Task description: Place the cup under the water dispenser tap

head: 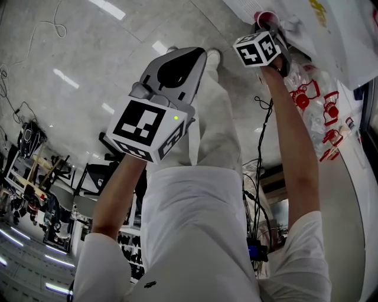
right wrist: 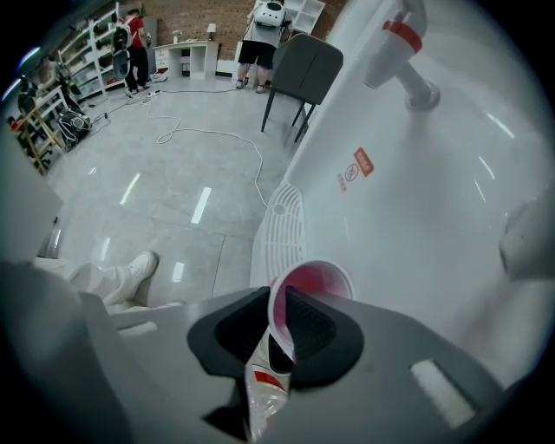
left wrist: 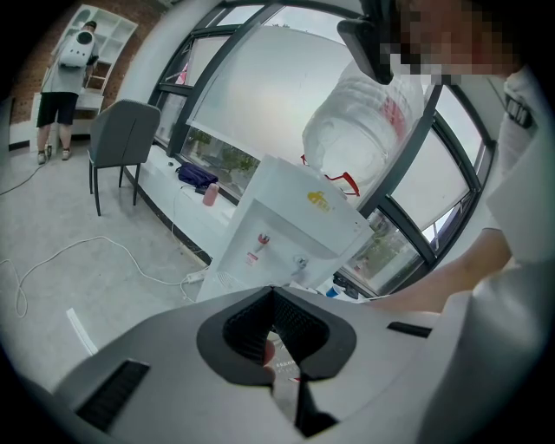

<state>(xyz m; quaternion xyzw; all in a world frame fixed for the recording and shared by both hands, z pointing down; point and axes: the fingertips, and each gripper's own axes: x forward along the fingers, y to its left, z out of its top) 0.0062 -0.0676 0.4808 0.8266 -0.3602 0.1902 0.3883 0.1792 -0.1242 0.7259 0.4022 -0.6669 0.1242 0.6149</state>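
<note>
A translucent cup (right wrist: 312, 282) with a pinkish-red inside stands tilted at the near end of the white drip grille (right wrist: 282, 230), against the water dispenser's front panel (right wrist: 416, 199). The red-lever tap (right wrist: 395, 39) juts out above it; a second tap (right wrist: 529, 234) shows at the right edge. My right gripper (right wrist: 279, 299) has one jaw inside the cup and one outside, with a gap wider than the thin wall. In the head view it (head: 266, 25) reaches the cup (head: 266, 16) at the dispenser. My left gripper (head: 198, 54) hangs mid-air, shut and empty, facing the dispenser (left wrist: 286, 225).
A large water bottle (left wrist: 364, 130) tops the dispenser. A grey chair (right wrist: 303, 65) stands beside it, and a white cable (right wrist: 217, 139) trails over the grey floor. People (right wrist: 264, 26) stand by shelves at the back. My own shoe (right wrist: 139, 264) is near the dispenser's foot.
</note>
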